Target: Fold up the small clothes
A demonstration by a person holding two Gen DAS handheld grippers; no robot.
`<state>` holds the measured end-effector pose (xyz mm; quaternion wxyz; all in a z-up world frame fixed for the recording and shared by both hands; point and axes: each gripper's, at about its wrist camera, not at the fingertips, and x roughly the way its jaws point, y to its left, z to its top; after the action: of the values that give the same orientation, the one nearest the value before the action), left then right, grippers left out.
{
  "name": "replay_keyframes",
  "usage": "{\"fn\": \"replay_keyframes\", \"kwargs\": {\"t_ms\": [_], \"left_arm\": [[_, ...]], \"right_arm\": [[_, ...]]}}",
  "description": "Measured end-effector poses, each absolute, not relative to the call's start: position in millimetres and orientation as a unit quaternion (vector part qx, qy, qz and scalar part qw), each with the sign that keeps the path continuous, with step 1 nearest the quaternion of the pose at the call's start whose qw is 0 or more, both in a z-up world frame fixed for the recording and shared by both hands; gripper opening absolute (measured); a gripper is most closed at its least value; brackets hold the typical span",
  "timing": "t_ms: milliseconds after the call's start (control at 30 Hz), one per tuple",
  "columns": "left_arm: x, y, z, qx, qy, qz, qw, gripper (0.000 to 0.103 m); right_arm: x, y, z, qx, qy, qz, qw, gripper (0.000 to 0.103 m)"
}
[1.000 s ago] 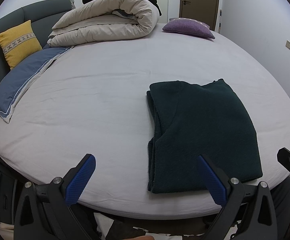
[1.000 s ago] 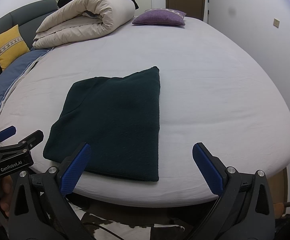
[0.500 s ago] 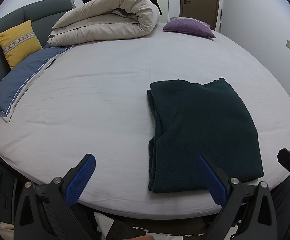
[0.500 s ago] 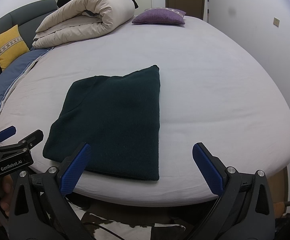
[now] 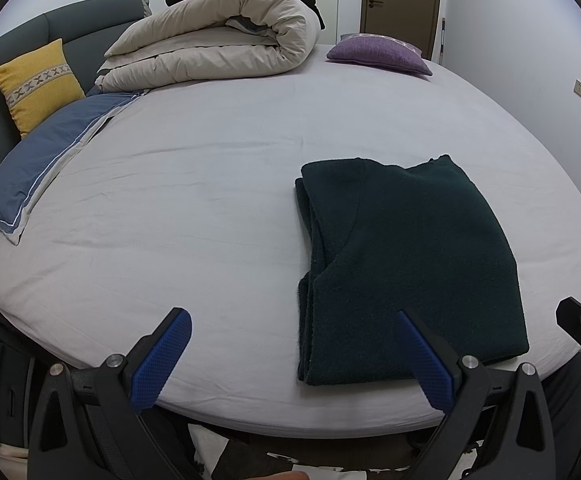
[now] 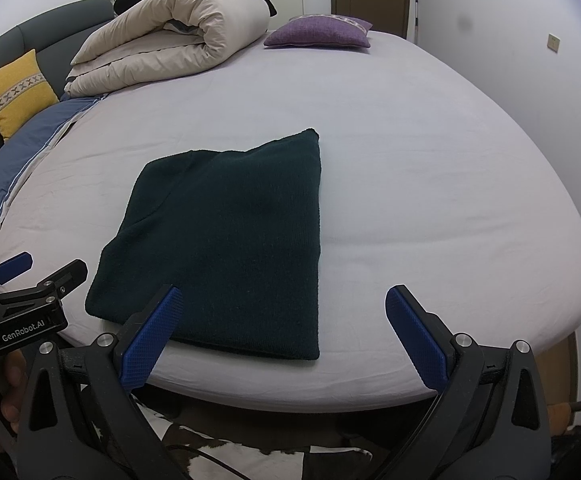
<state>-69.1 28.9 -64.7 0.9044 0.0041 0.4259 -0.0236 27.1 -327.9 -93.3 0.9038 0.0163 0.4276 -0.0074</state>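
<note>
Your bed (image 5: 210,200) fills both views, its pale grey sheet smooth with faint creases, but the fisheye frame cuts off its near edge and bends its outline, so its true shape cannot be read. The dark grey headboard (image 5: 90,12) at the far left is only partly visible behind the bedding. A rolled beige duvet (image 5: 218,48) lies at the far side, thick and puffy, and a black item on top of it is mostly hidden, so it cannot be identified. A blue pillow (image 5: 42,168) with a white piped edge lies flat at the left rim of the bed, a yellow cushion (image 5: 36,80) with a stitched band leans on the headboard, and a purple cushion (image 5: 378,54) sits at the far side near a brown door (image 5: 400,0). The folded dark green garment (image 6: 226,236) lies flat near the front edge of the mattress, a roughly rectangular stack of coarse knit with layered folds showing along its left side in the left wrist view. Your left gripper (image 5: 290,356) hangs spread wide and empty just off the near edge, its right blue ribbed pad overlapping the garment's near corner in the picture; whether it touches cannot be told. Your right gripper (image 6: 282,336) is likewise spread and empty, its left pad overlapping the garment's near edge. Under the bed edge the floor is dark and indistinct.
</note>
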Motion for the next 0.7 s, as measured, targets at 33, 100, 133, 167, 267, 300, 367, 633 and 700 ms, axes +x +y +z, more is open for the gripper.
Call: {"fn": "replay_keyframes", "kwargs": {"t_ms": [33, 100, 133, 167, 267, 300, 367, 633, 700], "left_arm": [[-69.3, 28.7, -64.6, 0.004, 0.426, -0.023, 0.905, 0.103], [-69.3, 28.7, -64.7, 0.004, 0.426, -0.023, 0.904, 0.103], [-69.8, 29.0, -65.6, 0.004, 0.426, -0.023, 0.904, 0.103], [-70.5, 30.7, -66.0, 0.004, 0.426, -0.023, 0.904, 0.103], [-69.9, 29.9, -66.4, 0.005, 0.426, -0.024, 0.904, 0.103], [-70.0, 29.3, -66.2, 0.005, 0.426, -0.023, 0.904, 0.103], [-70.2, 29.6, -66.4, 0.004, 0.426, -0.023, 0.904, 0.103], [-69.9, 30.6, -68.0, 0.005, 0.427, -0.024, 0.904, 0.103], [-69.9, 30.7, -68.0, 0.005, 0.428, -0.025, 0.904, 0.103]], "right_arm": [[26.3, -327.1, -93.2, 0.017, 0.428, -0.008, 0.904, 0.103], [27.2, -328.3, -93.2, 0.016, 0.428, -0.007, 0.904, 0.103], [27.1, -328.1, -93.2, 0.016, 0.428, -0.007, 0.904, 0.103], [27.1, -328.1, -93.3, 0.016, 0.428, -0.007, 0.904, 0.103], [26.6, -327.9, -93.2, 0.017, 0.428, -0.007, 0.904, 0.103], [26.1, -327.8, -93.3, 0.017, 0.428, -0.008, 0.904, 0.103], [27.0, -328.8, -93.6, 0.017, 0.428, -0.007, 0.904, 0.103], [24.6, -327.7, -94.1, 0.018, 0.429, -0.008, 0.903, 0.103], [25.0, -328.0, -94.2, 0.018, 0.429, -0.008, 0.903, 0.103]]}}
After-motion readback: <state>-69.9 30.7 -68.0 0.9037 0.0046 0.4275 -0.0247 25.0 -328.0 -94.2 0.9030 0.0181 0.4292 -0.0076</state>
